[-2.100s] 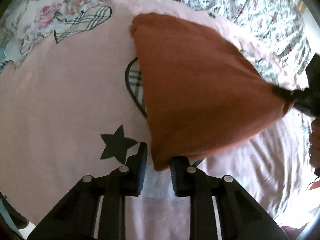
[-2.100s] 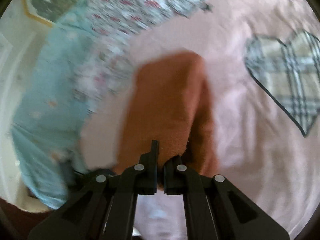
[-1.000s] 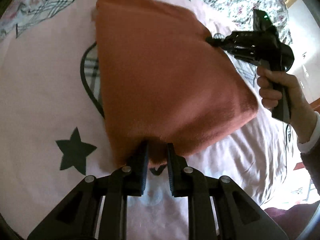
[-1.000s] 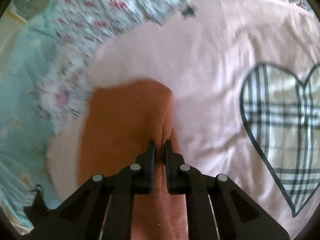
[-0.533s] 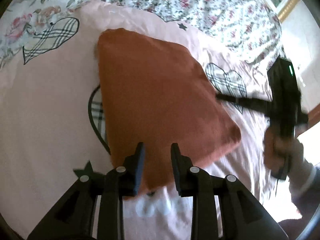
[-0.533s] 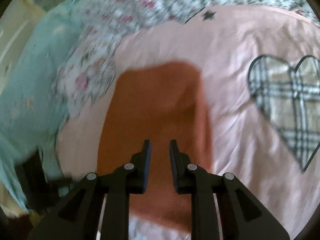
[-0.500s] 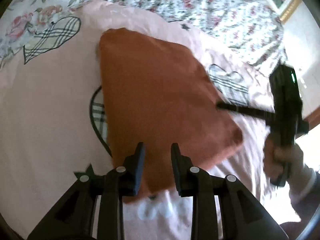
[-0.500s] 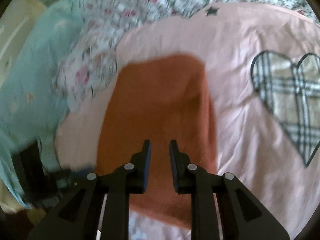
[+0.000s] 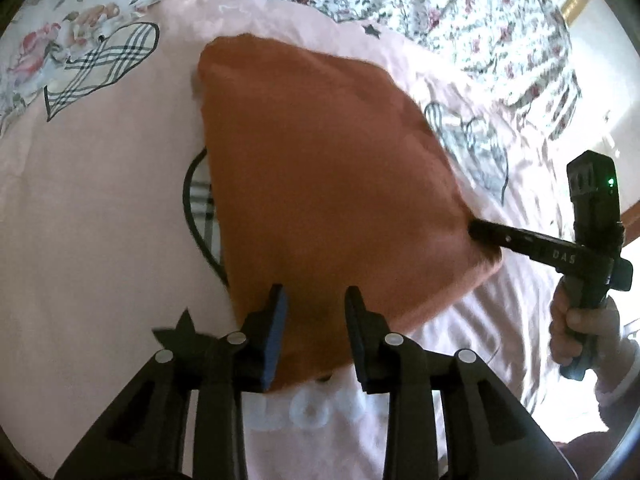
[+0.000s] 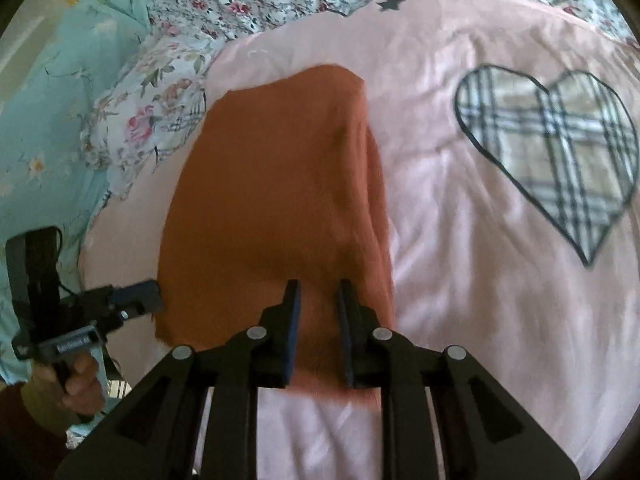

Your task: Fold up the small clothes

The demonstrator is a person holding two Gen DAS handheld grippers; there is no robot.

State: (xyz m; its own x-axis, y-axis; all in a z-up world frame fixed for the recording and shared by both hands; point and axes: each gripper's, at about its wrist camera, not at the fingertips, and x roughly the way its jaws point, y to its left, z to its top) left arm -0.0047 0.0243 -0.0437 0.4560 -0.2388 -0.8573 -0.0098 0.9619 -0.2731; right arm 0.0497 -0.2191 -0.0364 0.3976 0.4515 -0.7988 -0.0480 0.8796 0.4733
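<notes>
Left gripper point(image 9: 314, 300): jaws have just been spreading, now apart w/ a clear gap. Fingers point(image 9: 276, 320) are matte black plastic w/ flat dark pads and silver rivets on the linkages. They sit over the near edge of the rust-orange cloth point(image 9: 320, 184); cloth shows between them but the pads aren't pinching it.

Right gripper point(image 10: 318, 292): same black build, jaws parted a little, narrower gap than the left. Orange cloth visible between the fingers point(image 10: 290, 316), not pressed. Seen from the left view, its tip reaches the cloth's right-hand edge; a hand point(image 9: 580, 320) grips the handle, pale sleeve cuff at the wrist.

The cloth is soft, fuzzy, fleece-like, folded into a rough four-sided pad w/ rounded corners. A doubled layer runs along its right side in the right view. It lies flat on the pink sheet point(image 10: 460, 260).

Sheet is smooth, faintly shiny, lightly wrinkled, printed w/ plaid hearts point(image 10: 552, 148) outlined in black and small dark stars point(image 10: 391, 3). One heart is partly under the cloth.

Beyond: floral fabric point(image 9: 440, 8), white w/ small red roses, rumpled. A pale teal flowered fabric point(image 10: 48, 100) at the left of the right view.
</notes>
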